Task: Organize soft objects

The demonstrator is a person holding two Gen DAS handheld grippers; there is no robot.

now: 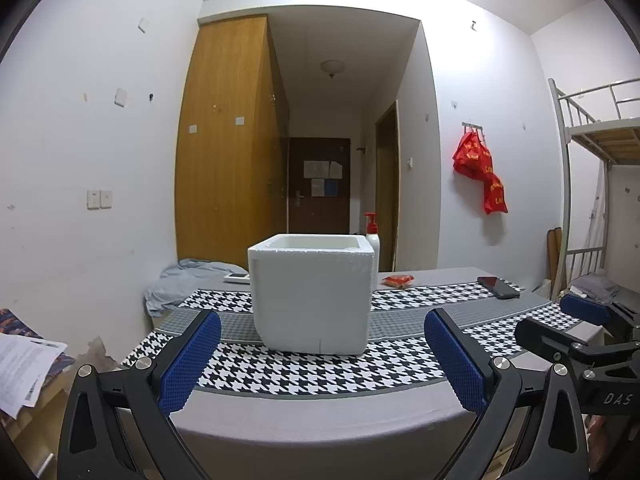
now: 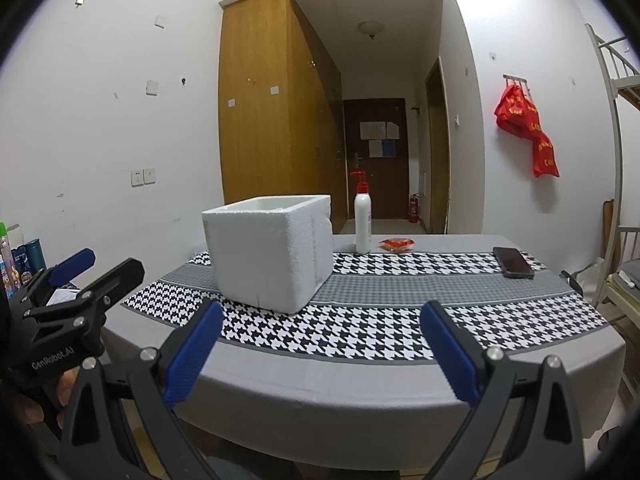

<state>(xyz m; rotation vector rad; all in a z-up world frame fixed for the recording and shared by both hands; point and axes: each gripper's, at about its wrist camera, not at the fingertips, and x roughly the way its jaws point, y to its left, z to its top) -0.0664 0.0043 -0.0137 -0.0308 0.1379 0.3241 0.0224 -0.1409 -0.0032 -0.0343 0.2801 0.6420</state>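
Left gripper [image 1: 322,344] marked "GenRobot.AI", right gripper [image 2: 320,344] marked "DAS", jaws wide apart, empty, foam box [image 1: 312,296] ahead

"DAS" on right claw [image 1: 576,312], "GenRobot.AI" on left claw [image 2: 100,264]

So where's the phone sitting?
The phone lies flat on the table's far right, right of the red packet and pump bottle.
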